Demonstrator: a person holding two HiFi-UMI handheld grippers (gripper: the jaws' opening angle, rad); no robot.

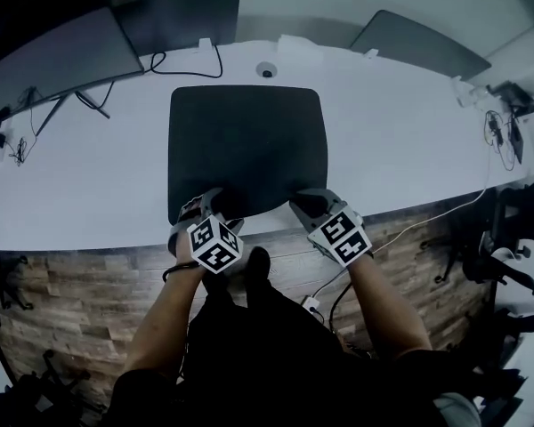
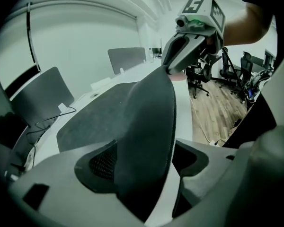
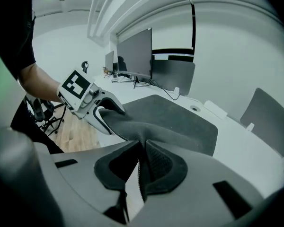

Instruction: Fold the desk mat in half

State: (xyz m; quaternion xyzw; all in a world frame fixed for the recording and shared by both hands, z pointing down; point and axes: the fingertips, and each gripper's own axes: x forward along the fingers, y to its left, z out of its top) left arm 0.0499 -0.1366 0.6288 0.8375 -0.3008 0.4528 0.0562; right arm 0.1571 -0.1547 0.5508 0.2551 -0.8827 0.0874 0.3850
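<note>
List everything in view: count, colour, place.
mat: one, black, mid-desk, near edge lifted
desk: one, white, under the mat
monitor: one, dark, far left
panels: two, dark grey and grey, along the desk's far edge
cable: one, black, looped behind the mat
grommet: one, pale, round, behind the mat
chairs: several, black, on the floor at right
floor: wood-look, brown, below the desk's near edge
left gripper: grey, open, mat's near-left corner between its jaws
right gripper: grey, shut on the mat's near-right corner
arms: two, bare, behind the grippers
</note>
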